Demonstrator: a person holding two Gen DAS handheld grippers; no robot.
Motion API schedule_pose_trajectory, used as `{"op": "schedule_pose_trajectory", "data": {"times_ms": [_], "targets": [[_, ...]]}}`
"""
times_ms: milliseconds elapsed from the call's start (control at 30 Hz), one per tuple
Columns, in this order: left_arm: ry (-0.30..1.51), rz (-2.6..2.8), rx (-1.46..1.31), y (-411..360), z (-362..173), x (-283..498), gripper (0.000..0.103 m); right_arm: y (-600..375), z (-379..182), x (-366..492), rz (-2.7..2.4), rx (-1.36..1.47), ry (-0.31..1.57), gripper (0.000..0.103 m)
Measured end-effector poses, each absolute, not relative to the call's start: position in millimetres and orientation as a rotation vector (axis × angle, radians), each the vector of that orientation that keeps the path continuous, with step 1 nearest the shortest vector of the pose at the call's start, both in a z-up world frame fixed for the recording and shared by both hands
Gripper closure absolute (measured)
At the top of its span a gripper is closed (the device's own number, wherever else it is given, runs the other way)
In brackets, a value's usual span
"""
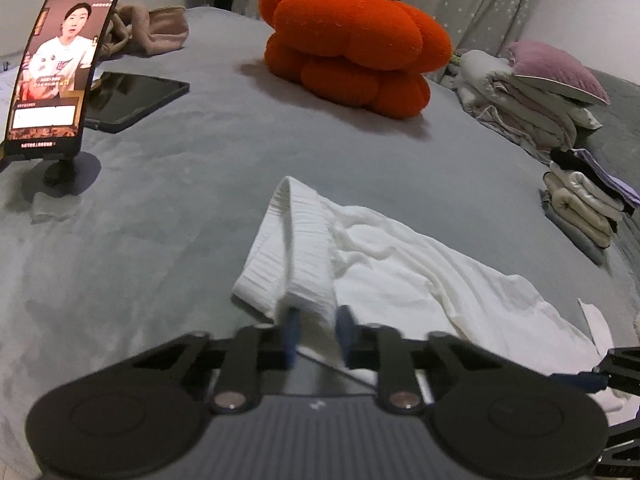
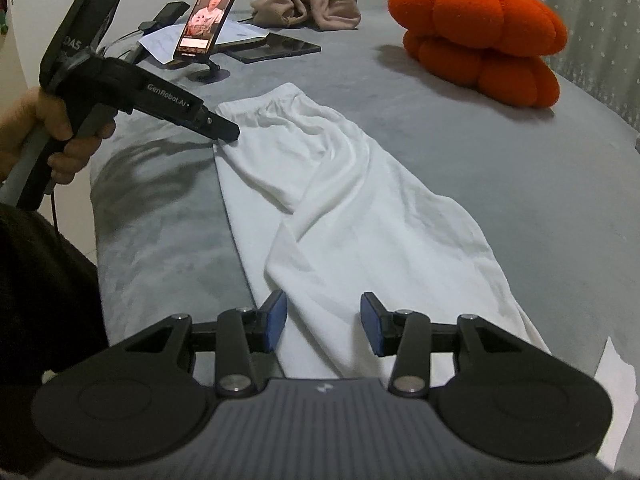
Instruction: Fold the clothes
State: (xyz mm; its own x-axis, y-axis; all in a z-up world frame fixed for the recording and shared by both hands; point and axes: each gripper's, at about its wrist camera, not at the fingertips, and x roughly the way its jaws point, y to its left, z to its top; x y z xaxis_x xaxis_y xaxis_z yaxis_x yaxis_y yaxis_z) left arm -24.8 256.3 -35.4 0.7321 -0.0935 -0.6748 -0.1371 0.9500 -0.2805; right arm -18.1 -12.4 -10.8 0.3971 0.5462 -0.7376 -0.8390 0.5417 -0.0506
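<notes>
I see the grey bed cover (image 2: 400,92) filling both views; everything rests on it.

White trousers (image 2: 340,208) lie stretched along the bed's near edge, waistband toward the left end, legs running to the right end, fabric creased down the middle.

Orange pumpkin cushion (image 1: 352,40), made of 2 stacked lobed tiers, sits toward the far edge, well apart from the trousers.

Stack of folded quilts with a mauve pillow (image 1: 556,68) on top lies at the far right corner. A smaller pile of folded clothes (image 1: 584,208) sits at the right edge, nearer than the quilts.

Beige garment (image 2: 308,8), crumpled, lies at the far left corner. A dark tablet (image 2: 280,48) lies flat beside it.

Phone on a stand (image 1: 60,60), screen lit, stands upright near the left edge, just in front of the tablet.

Left gripper (image 1: 316,332): my left hand (image 2: 60,132) holds it at the waistband; its blue pads are pressed together on a bunched fold of the waistband, which rises between them.

Right gripper (image 2: 324,328): jaws spread, with trouser-leg cloth lying between the 2 pads. Pads not pressing it.
</notes>
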Motion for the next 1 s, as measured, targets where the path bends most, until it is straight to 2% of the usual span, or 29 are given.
{"op": "schedule_pose_trajectory", "data": {"times_ms": [33, 100, 167, 467, 700, 800, 833, 900, 933, 1000], "targets": [[0.751, 0.027, -0.325, 257, -35, -25, 0.096, -12, -12, -18, 0.918, -0.466, 0.733, 0.072], [0.739, 0.032, -0.331, 258, -33, -25, 0.097, -11, -13, -19, 0.916, -0.476, 0.727, 0.090], [0.716, 0.038, -0.339, 261, -29, -27, 0.098, -12, -10, -19, 0.917, -0.473, 0.716, 0.097], [0.661, 0.127, -0.373, 288, -19, -31, 0.099, -25, 8, -21, 0.940, -0.445, 0.679, 0.099], [0.747, 0.127, -0.351, 290, -27, -24, 0.099, -19, -1, -26, 1.034, -0.497, 0.760, 0.099], [0.739, 0.156, -0.341, 294, -23, -27, 0.093, -17, -6, -30, 1.076, -0.528, 0.814, 0.099], [0.734, 0.172, -0.336, 295, -21, -29, 0.086, -17, -5, -31, 1.076, -0.521, 0.818, 0.099], [0.715, 0.207, -0.323, 296, -18, -31, 0.073, -20, -2, -28, 1.066, -0.491, 0.815, 0.084], [0.701, 0.219, -0.313, 296, -16, -32, 0.070, -23, 0, -24, 1.049, -0.470, 0.812, 0.082], [0.670, 0.222, -0.287, 292, -12, -33, 0.070, -30, 5, -14, 1.007, -0.419, 0.806, 0.059]]}}
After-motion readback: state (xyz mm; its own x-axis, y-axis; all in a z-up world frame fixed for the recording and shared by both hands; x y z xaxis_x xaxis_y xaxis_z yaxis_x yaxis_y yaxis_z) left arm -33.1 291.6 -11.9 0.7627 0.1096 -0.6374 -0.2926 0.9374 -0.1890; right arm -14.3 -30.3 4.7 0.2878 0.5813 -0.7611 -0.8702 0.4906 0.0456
